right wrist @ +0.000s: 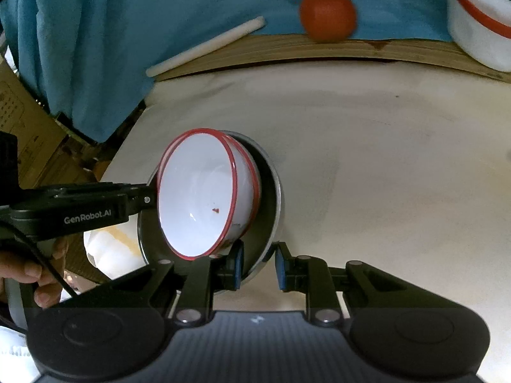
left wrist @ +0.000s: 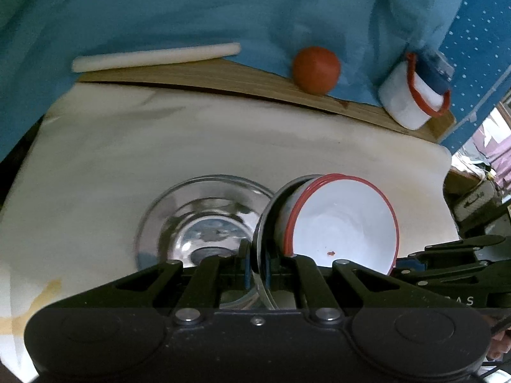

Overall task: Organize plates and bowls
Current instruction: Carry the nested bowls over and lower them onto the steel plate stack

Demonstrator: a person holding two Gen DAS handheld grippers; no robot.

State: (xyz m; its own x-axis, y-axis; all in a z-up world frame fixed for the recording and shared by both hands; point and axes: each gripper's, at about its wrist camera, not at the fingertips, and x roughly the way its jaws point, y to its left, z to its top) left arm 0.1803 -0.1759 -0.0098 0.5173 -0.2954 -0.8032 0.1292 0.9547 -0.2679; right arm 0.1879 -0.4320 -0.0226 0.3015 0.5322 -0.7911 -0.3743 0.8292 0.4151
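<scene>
A grey metal plate (left wrist: 271, 202) carries two stacked white bowls with red rims (left wrist: 345, 223). My left gripper (left wrist: 258, 268) is shut on the plate's near rim, blue pads on both sides. In the right wrist view the same plate (right wrist: 271, 198) and bowls (right wrist: 198, 198) hang above the white table. My right gripper (right wrist: 258, 266) is shut on the plate's rim, and the left gripper (right wrist: 150, 198) holds the opposite edge. A clear glass bowl (left wrist: 204, 217) stands on the table just left of the plate. The right gripper (left wrist: 402, 263) shows at the plate's right edge.
A wooden board (left wrist: 223, 79) lies along the back of the white tabletop (left wrist: 223, 140). On or near it are a white rod (left wrist: 153, 56), a red-orange ball (left wrist: 316, 70) and a white red-rimmed container (left wrist: 412, 95). Blue cloth (left wrist: 191, 9) hangs behind. A hand (right wrist: 35, 284) holds the left gripper.
</scene>
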